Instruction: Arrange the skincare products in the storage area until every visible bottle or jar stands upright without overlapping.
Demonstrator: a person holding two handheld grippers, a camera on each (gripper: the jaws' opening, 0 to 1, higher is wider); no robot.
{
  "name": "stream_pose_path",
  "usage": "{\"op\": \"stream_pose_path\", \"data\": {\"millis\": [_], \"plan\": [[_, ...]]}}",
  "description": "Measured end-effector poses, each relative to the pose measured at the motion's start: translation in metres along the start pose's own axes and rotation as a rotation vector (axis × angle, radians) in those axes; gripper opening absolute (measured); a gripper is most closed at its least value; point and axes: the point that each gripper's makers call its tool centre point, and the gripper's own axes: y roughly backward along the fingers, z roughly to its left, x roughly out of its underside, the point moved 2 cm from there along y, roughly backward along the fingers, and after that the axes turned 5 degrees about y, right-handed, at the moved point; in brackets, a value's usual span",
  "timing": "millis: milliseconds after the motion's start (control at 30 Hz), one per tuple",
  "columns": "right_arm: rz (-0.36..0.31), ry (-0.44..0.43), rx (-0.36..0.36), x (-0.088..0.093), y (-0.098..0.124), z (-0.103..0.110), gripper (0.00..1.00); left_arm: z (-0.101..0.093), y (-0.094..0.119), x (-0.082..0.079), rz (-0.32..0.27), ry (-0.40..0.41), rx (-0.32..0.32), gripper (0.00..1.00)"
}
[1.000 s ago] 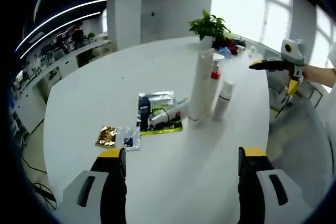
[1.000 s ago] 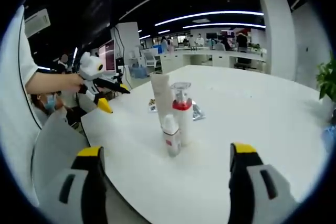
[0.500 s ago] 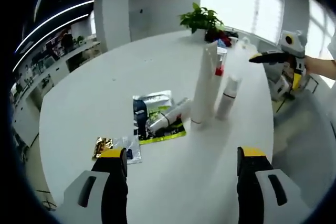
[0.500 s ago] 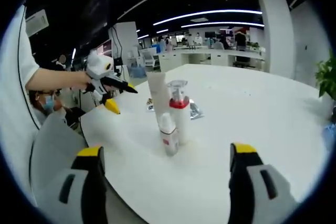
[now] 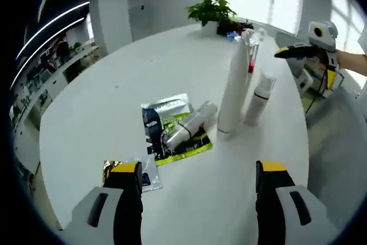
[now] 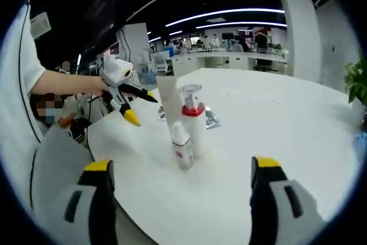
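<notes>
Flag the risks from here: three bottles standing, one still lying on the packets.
1. The tall white tube, pump bottle and small white bottle stand bunched together; a careless pass could probably topple them.
2. The lying bottle rests on loose sachets; a grip there may catch a packet or slip.
3. The left gripper, open, is close to the table edge.

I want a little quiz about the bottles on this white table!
1. True or false: the tall white tube stands upright.
2. The silver bottle on the green packet is: A) upright, B) lying down.
3. What colour is the pump bottle's collar?

Key: 1 true; 2 B; 3 red.
</notes>
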Motion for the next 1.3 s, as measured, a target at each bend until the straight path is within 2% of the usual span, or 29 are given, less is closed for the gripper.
{"op": "stream_pose_path", "data": {"millis": [133, 533, 867, 1300], "plan": [[0.003, -0.005, 0.001, 0.001, -0.002, -0.001, 1.00, 0.006, -0.008, -0.001, 0.012, -0.024, 0.010, 0.72], [0.018, -0.016, 0.003, 0.006, -0.006, -0.006, 1.00, 0.018, -0.034, -0.006, 0.073, -0.124, 0.028, 0.68], [0.023, -0.025, 0.000, 0.008, -0.008, -0.006, 1.00, 0.020, -0.049, -0.011, 0.099, -0.161, 0.050, 0.65], [0.032, -0.034, 0.001, 0.013, -0.008, -0.007, 1.00, 0.019, -0.073, -0.020, 0.119, -0.243, 0.098, 0.53]]}}
